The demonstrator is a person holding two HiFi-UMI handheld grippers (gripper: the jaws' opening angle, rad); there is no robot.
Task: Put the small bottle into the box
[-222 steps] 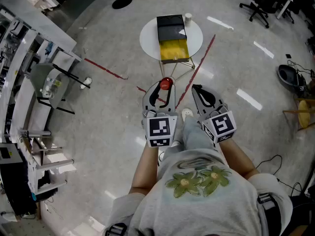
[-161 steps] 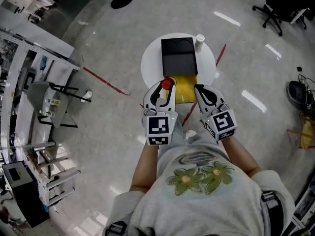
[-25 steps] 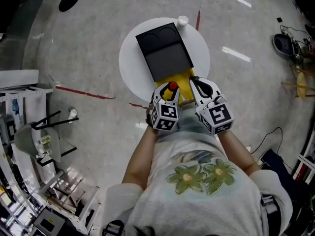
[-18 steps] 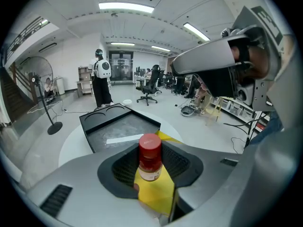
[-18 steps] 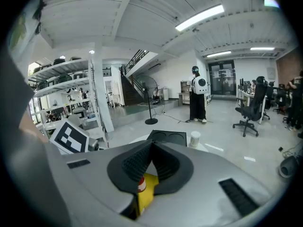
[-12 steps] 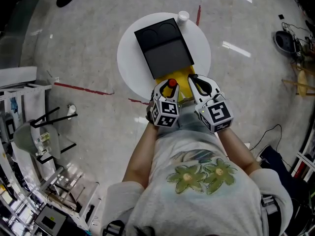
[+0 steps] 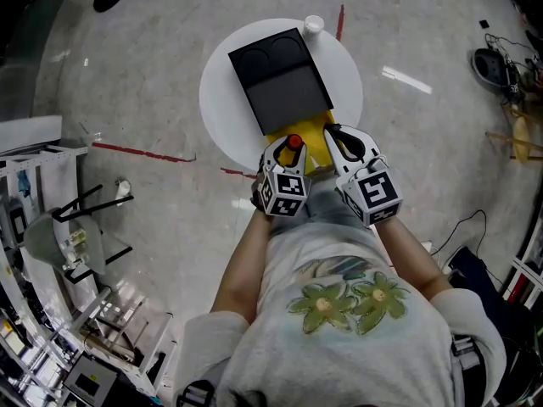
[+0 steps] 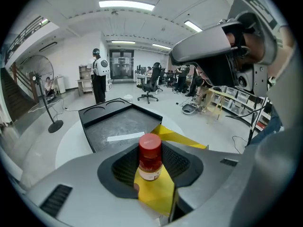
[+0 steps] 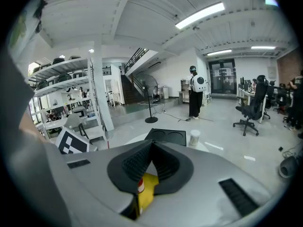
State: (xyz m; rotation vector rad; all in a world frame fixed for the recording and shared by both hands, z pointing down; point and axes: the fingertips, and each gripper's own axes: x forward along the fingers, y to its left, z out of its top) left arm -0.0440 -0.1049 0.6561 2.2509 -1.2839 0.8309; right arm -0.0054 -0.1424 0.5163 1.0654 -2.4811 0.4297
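A small bottle [image 7: 294, 142] with a red cap [image 8: 150, 144] stands upright between the jaws of my left gripper [image 7: 288, 147], which is shut on it. It hangs over the yellow inside of the box [image 7: 312, 136], at the near edge of the round white table [image 7: 225, 100]. The box's black lid [image 7: 278, 79] lies open on the far side, and shows flat ahead as the lid [image 8: 118, 124] in the left gripper view. My right gripper [image 7: 332, 132] is just right of the bottle, shut with nothing in it; its pads [image 9: 158, 164] meet, with yellow box [image 9: 147, 188] below.
A white cup [image 7: 314, 25] stands at the table's far rim, beyond the lid. Red tape lines [image 7: 140, 153] cross the floor. Shelving [image 7: 34, 227] stands at the left. A person [image 8: 99, 77] stands far back, near office chairs [image 8: 150, 84] and a fan stand [image 9: 150, 103].
Over the last second the left gripper and the bottle have edged forward over the yellow box. Several seconds ago both grippers were still well short of the table.
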